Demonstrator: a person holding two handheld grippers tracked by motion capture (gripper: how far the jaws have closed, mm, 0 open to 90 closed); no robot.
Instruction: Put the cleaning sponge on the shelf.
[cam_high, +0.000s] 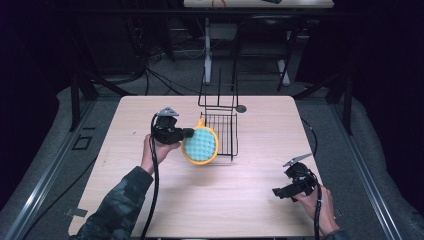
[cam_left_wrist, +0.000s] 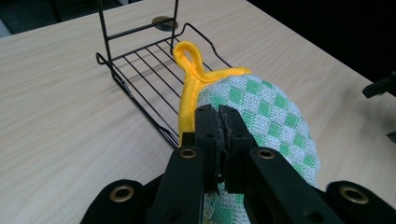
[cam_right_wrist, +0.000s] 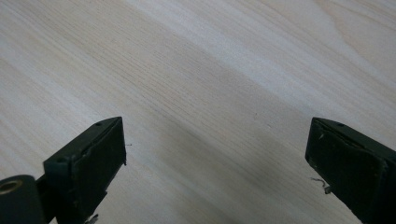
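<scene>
Yellow-trimmed, green-checked pot holder (cam_left_wrist: 266, 112) hangs pinched at its edge in the left gripper (cam_left_wrist: 219, 122), beside the black wire rack (cam_left_wrist: 140, 70) on the surface (cam_high: 250, 195). So thin a bite may slip, or the loop could snag a wire. The right gripper (cam_right_wrist: 217, 158) rests released, jaws wide, well apart.

Overhead light brightens my worktop (cam_high: 210, 200) against dark surroundings; soft shadows fall beneath my jaws, whose near edges blur slightly.
</scene>
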